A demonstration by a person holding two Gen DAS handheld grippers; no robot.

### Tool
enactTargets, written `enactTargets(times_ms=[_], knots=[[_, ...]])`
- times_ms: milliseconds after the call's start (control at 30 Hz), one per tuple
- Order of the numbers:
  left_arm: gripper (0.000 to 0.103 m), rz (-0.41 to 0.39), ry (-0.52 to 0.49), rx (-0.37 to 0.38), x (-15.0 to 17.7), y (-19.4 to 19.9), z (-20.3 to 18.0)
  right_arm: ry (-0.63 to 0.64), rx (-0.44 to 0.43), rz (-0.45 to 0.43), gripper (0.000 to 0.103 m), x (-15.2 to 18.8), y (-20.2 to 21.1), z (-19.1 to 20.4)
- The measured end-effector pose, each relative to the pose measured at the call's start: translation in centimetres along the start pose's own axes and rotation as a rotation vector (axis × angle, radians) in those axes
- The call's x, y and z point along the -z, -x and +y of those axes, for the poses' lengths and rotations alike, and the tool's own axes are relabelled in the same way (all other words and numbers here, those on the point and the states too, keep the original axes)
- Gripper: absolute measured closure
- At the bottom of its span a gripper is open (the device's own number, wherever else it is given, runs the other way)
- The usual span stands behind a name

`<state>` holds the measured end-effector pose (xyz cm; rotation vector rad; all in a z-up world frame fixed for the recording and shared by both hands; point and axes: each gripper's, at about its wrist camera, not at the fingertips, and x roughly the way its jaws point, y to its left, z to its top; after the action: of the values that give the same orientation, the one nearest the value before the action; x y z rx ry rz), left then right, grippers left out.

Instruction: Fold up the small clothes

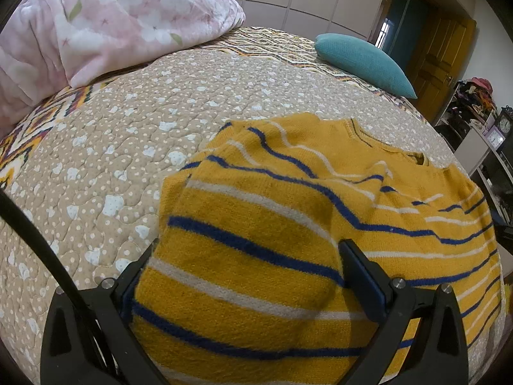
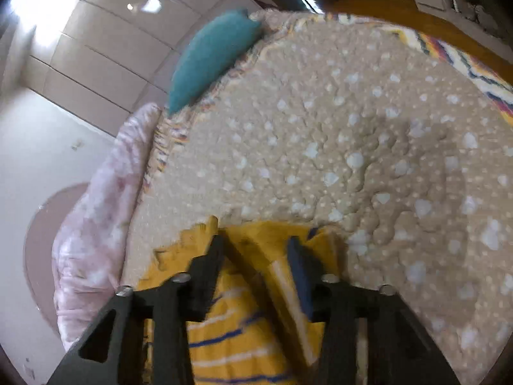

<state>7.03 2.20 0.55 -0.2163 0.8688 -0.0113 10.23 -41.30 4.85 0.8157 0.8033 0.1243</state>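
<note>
- Left wrist view showed my left gripper (image 1: pixel 247 256) low over the mustard-yellow knitted sweater with blue and white stripes (image 1: pixel 320 224), its jaws spread wide.
- A raised fold of that sweater bulged up between the two black fingers (image 1: pixel 359 272), covering most of the left-hand one; whether the jaws actually pinched the cloth I could not tell.
- The sweater lay on the bed's beige quilted cover with white dots (image 1: pixel 128 160), its neckline towards the far right and its body spreading off to the right.
- Beyond it, a pink floral fleece blanket (image 1: pixel 96 25) sat heaped at the far left of the bed, and a teal cushion (image 1: pixel 362 61) rested at the far edge, well apart from the sweater.
- A wooden door (image 1: pixel 439 61) and cluttered shelves with a small clock (image 1: pixel 505 125) stood off to the right.
- Right wrist view was blurred; my right gripper (image 2: pixel 256 247) pointed down at an edge of the sweater (image 2: pixel 231 337), its jaws at a moderate gap.
- A bunched ridge of yellow knit stood between those fingers (image 2: pixel 298 263), but I could not tell whether they held it.
- The quilted cover (image 2: pixel 368 144) filled the frame ahead, with the cushion (image 2: pixel 208 54) and the pink blanket (image 2: pixel 96 208) along its left side.
</note>
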Motion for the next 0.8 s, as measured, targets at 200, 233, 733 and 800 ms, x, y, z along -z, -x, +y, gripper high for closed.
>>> enactTargets(times_ms=[200, 233, 733, 800], knots=[[0.0, 0.0, 0.003, 0.005, 0.0, 0.0, 0.0, 0.084, -0.229, 0.156, 0.051, 5.8, 0.0, 3.0], [0.0, 0.001, 0.011, 0.015, 0.0, 0.1, 0.2, 0.133, -0.181, 0.176, 0.051, 7.2, -0.5, 2.9], [0.011, 0.077, -0.074, 0.081, -7.2, 0.3, -3.3, 0.155, -0.249, 0.042, 0.061, 8.6, 1.3, -3.7], [0.027, 0.156, -0.14, 0.063, -7.3, -2.2, -4.6, 0.146, -0.264, 0.041, 0.061, 8.5, 1.3, -3.9]])
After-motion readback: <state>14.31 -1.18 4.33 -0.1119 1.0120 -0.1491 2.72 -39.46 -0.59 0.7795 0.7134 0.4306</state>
